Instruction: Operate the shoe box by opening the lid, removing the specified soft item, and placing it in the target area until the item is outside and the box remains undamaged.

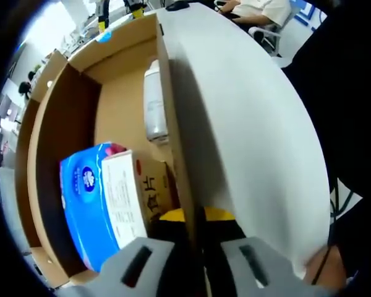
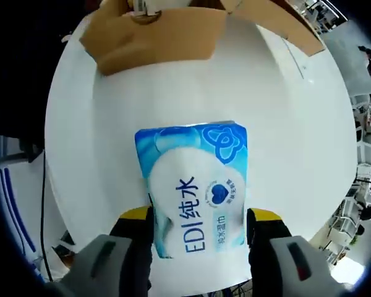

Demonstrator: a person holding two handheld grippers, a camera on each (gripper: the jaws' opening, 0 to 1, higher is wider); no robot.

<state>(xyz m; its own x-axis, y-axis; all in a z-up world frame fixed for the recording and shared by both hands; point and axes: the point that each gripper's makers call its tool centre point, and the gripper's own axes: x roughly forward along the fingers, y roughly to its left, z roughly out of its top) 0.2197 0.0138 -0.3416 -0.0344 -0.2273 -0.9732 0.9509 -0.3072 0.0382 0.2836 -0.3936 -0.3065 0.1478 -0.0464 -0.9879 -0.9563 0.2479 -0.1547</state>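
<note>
The open cardboard shoe box [image 1: 68, 117] lies on a white table [image 1: 247, 124]. My left gripper [image 1: 196, 232] is shut on the box's right wall [image 1: 173, 124], one jaw inside and one outside. Inside the box are a blue tissue pack [image 1: 86, 198], a small brown and white carton [image 1: 136, 192] and a white bottle [image 1: 154, 105]. In the right gripper view, my right gripper [image 2: 199, 229] is shut on a soft blue and white wet wipes pack [image 2: 195, 185], held over the white table [image 2: 297, 124]. The box [image 2: 161, 37] is at the far edge of that view.
A seated person [image 1: 260, 9] is beyond the far side of the table. A dark cable [image 1: 334, 210] hangs off the table edge at the right. Office desks and chairs [image 2: 358, 204] stand past the table's rim.
</note>
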